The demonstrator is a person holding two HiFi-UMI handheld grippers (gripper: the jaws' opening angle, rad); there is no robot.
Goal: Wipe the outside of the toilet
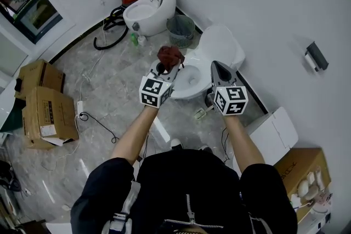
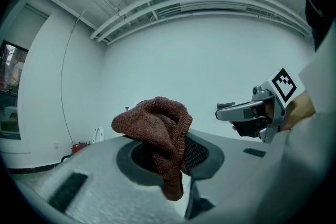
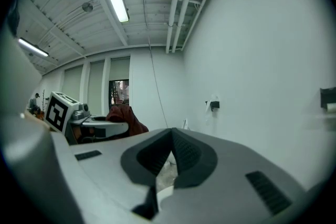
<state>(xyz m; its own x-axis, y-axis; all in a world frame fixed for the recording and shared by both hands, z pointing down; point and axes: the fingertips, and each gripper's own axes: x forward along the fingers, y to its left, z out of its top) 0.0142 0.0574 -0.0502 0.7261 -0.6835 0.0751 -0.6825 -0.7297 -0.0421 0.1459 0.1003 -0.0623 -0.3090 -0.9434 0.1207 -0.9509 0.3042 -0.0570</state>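
Left gripper (image 1: 164,69) was clamped on a bunched brown cloth (image 1: 170,55), held above the open toilet (image 1: 222,46). Right gripper (image 1: 218,67) hung alongside, jaws together, empty.

Grey marbled floor (image 1: 109,85) here: one toilet (image 1: 219,55) by the wall, a second toilet (image 1: 151,8) further back, ribbed basket (image 1: 181,31) between them, cardboard boxes (image 1: 46,112) left, cable (image 1: 98,120) trailing across.

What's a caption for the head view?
Left gripper holds a brown cloth by the nearer toilet; right gripper shut, empty.
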